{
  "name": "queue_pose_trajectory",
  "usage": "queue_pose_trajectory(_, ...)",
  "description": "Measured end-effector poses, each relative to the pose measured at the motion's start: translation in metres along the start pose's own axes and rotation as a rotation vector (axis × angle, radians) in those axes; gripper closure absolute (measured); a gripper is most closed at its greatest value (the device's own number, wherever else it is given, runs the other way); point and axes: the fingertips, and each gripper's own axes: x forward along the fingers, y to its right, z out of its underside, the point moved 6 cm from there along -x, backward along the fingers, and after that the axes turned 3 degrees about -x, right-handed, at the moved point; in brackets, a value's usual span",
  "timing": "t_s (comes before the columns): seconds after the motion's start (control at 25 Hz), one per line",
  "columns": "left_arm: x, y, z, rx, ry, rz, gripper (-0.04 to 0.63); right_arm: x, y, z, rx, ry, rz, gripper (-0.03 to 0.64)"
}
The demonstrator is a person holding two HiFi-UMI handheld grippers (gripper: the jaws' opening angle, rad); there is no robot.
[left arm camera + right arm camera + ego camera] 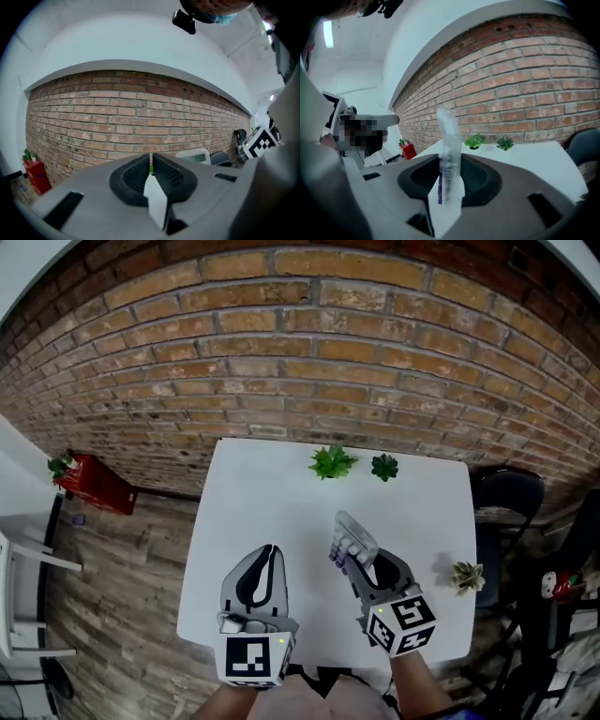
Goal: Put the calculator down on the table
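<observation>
My right gripper (361, 563) is shut on a pale grey calculator (352, 542) with purple keys, held above the white table (262, 493) right of its middle. In the right gripper view the calculator (449, 154) stands on edge between the pads, sticking up past the jaws. My left gripper (265, 570) hovers over the table's near left part, jaws shut with nothing between them. In the left gripper view the pads (140, 174) meet, and the calculator (194, 155) shows to the right beside the right gripper's marker cube (259, 142).
Two small green plants (331, 462) (383, 466) stand at the table's far edge and a pale one (467, 576) at its right edge. A dark chair (509, 495) sits right of the table. A brick wall (309, 352) rises behind; a red planter (89, 481) is on the floor left.
</observation>
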Motion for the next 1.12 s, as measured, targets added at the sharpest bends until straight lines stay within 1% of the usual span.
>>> queue_pose_trajectory(0.2,0.013,0.000,0.015,-0.039,-0.037,0.009,0.568,0.017,0.005,0.030,0.078,-0.084,-0.026,0.483)
queue_pose_trajectory(0.32,0.020,0.001,0.021,-0.053,-0.040,0.020,0.568,0.026,0.007,0.046,0.124,-0.124,-0.043,0.483)
queue_pose_trajectory(0.52,0.029,-0.003,0.028,-0.063,-0.064,0.016,0.568,0.034,0.013,0.059,0.152,-0.178,-0.046,0.483)
queue_pose_trajectory(0.72,0.039,-0.006,0.033,-0.057,-0.071,0.024,0.568,0.044,0.019,0.072,0.186,-0.248,-0.051,0.483)
queue_pose_trajectory(0.96,0.049,-0.009,0.036,-0.042,-0.091,0.039,0.568,0.053,0.027,0.076,0.308,-0.269,-0.086,0.482)
queue_pose_trajectory(1.12,0.058,-0.010,0.037,-0.055,-0.093,0.041,0.568,0.061,0.035,0.080,0.383,-0.285,-0.118,0.476)
